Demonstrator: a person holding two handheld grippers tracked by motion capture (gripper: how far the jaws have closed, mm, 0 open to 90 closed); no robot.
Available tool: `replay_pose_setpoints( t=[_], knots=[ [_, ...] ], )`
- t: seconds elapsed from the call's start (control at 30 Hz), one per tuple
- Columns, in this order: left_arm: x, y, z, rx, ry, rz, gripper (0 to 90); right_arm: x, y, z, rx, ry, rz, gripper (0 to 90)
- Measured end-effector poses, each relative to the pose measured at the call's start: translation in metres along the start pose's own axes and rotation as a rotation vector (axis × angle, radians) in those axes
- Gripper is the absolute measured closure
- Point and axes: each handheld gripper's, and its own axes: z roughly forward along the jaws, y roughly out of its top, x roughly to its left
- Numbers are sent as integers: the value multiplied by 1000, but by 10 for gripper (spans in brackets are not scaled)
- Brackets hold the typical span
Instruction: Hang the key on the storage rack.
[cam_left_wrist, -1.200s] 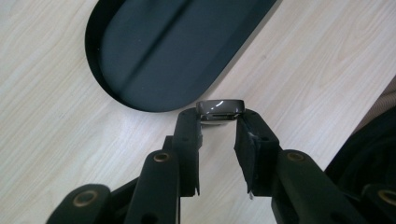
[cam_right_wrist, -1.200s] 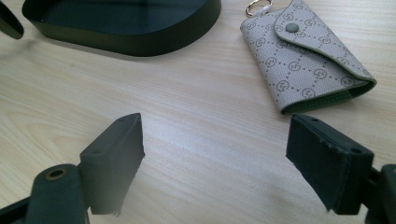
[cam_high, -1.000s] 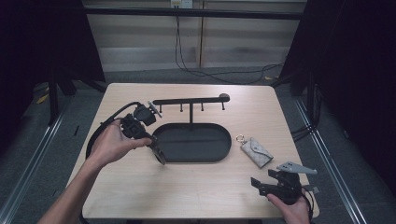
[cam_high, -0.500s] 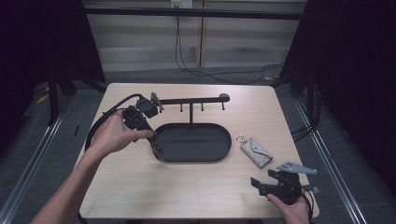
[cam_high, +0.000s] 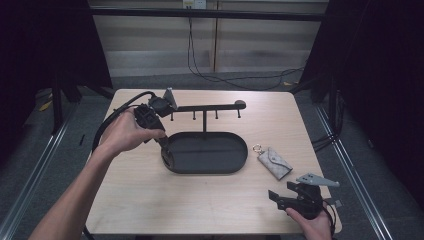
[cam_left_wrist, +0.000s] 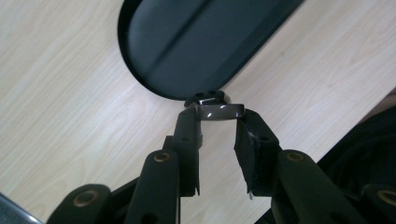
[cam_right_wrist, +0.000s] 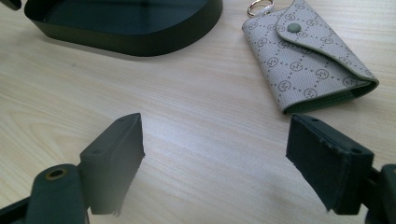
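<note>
1. High view: my left gripper (cam_high: 166, 156) sits at the tray's (cam_high: 235, 164) left rim, under the hook bar (cam_high: 210, 107). The pouch (cam_high: 274, 162) lies right of the tray. My right gripper (cam_high: 278, 198) waits near the near-right corner. Since half a second ago, the left hand has drifted right and nearer; the right hasn't moved.

2. Left gripper view: jaws part-open, straddling the rim lip (cam_left_wrist: 219, 111), not yet pinching. Risk: closing off-centre skids the stand.

3. Right gripper view: jaws released, wide, empty; pouch (cam_right_wrist: 312, 56) ahead. Risk: its flap snagging.
</note>
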Motion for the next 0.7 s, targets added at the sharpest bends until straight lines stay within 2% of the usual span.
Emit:
replay_pose_setpoints(
  t=[0.17, 0.27, 0.37, 0.4, 0.57, 0.7],
  knots=[
    [4, 6, 1, 16, -7, -8, 707, 0, 0, 0, 1, 2, -7, 192],
    [9, 9, 1, 16, -11, -28, 708, 0, 0, 0, 1, 4, -8, 192],
    [13, 14, 3, 26, -5, -35, 707, 1, 0, 0, 0, 6, -7, 192],
    [15, 16, 5, 27, 10, -42, 708, 0, 0, 0, 1, 7, -6, 192],
    [17, 23, 7, 30, 9, -61, 708, 1, 0, 0, 4, 11, -9, 192],
    [18, 27, 6, 27, 17, -58, 708, 1, 0, 0, 5, 12, -11, 192]
  ],
)
